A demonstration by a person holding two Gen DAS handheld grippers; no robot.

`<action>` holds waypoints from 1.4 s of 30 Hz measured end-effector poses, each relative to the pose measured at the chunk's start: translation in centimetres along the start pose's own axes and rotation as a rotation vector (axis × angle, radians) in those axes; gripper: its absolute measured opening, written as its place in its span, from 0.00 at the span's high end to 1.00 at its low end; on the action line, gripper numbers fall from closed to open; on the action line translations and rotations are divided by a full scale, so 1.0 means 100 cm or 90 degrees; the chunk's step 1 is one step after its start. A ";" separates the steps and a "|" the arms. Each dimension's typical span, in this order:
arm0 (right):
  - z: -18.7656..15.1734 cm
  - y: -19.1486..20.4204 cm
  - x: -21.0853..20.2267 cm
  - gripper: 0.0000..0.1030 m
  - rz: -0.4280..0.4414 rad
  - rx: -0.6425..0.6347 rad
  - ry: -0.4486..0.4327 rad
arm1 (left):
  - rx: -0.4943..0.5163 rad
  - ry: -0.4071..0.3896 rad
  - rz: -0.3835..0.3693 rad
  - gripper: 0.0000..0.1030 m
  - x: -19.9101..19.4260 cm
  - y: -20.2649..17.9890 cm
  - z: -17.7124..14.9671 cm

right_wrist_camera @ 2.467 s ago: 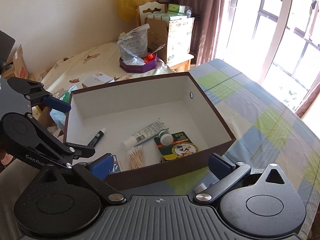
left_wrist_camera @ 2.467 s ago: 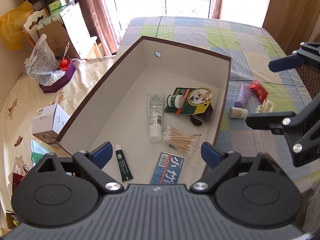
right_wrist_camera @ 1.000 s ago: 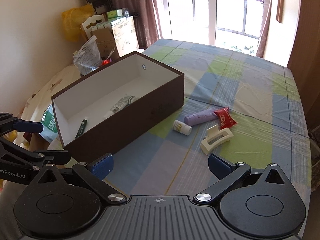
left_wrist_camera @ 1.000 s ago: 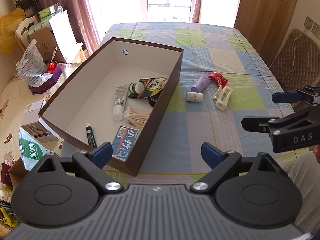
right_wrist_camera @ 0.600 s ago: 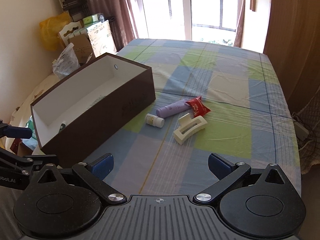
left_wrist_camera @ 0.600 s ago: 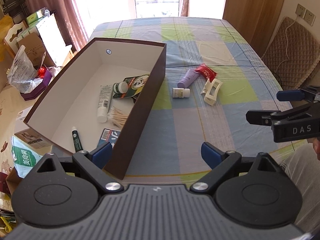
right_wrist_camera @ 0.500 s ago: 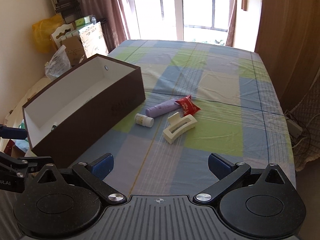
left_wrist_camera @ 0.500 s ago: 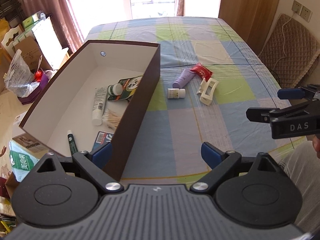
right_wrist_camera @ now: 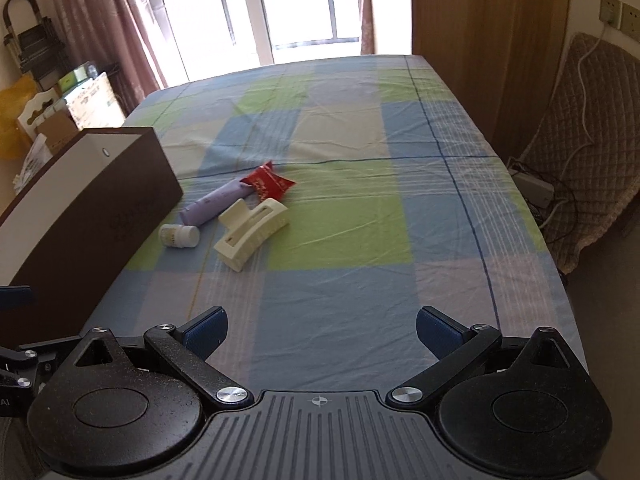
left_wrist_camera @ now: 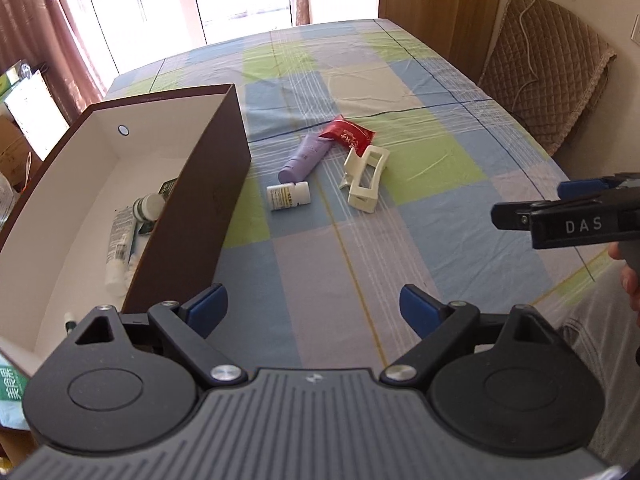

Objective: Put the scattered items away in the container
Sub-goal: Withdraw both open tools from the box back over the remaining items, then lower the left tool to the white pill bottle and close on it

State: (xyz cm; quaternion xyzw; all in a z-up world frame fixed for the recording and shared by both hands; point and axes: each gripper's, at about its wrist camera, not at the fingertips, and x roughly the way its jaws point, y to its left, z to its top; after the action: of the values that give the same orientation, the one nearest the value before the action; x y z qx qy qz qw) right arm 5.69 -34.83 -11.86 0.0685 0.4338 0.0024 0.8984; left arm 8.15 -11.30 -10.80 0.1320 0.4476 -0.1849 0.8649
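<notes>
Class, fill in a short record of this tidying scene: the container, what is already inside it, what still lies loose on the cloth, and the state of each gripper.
container: brown box, open top, white inside
inside: white tube, small green-capped jar; rest partly hidden
loose on cloth: purple tube, red sachet, cream hair clip, small white bottle
left gripper: open, empty
right gripper: open, empty

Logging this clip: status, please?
Left gripper and right gripper open, empty. Hair clip, purple tube, red packet, small bottle outside box. Path clear.
</notes>
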 end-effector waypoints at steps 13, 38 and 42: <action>-0.010 -0.054 0.042 0.00 -0.038 0.149 0.017 | -0.022 -0.025 0.055 0.35 0.089 -0.010 0.035; -0.012 -0.069 0.065 0.00 -0.072 0.180 0.038 | -0.051 0.000 0.053 0.60 0.149 0.017 0.041; -0.010 -0.065 0.066 0.00 -0.072 0.165 0.035 | -0.051 0.007 0.044 0.60 0.133 0.019 0.022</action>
State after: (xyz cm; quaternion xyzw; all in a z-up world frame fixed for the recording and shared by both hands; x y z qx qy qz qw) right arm 8.64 -40.68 -18.44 0.1593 0.4583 -0.1025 0.8684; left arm 17.65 -13.14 -20.34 0.1136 0.4544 -0.1361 0.8730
